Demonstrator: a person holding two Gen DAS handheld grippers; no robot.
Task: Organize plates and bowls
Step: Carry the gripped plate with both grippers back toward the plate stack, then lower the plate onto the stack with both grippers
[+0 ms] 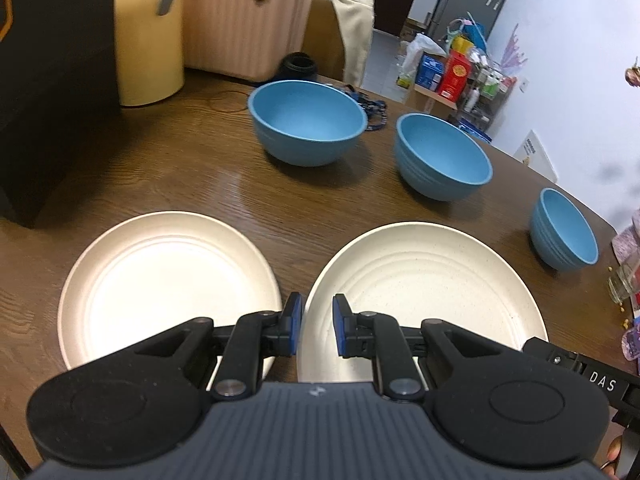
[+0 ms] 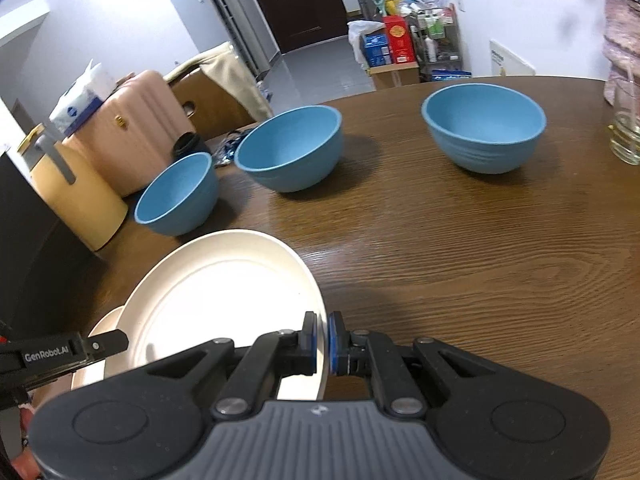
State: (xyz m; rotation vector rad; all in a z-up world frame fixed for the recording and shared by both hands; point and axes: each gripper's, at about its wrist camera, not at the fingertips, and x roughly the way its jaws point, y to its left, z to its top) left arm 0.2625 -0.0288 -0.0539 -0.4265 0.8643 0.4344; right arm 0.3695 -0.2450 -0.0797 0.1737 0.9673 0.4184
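The right gripper (image 2: 322,344) pinches the rim of a cream plate (image 2: 224,304), tilted up above a second plate (image 2: 105,326) on the wooden table (image 2: 460,272). The left gripper (image 1: 313,326) hovers spread and empty between the two plates. The plate looks light, stiff and slick, so a rim grip seems best. Three blue bowls (image 2: 294,148) stand well apart behind. To the right the tabletop is bare; the table's edge appears close on the near side.
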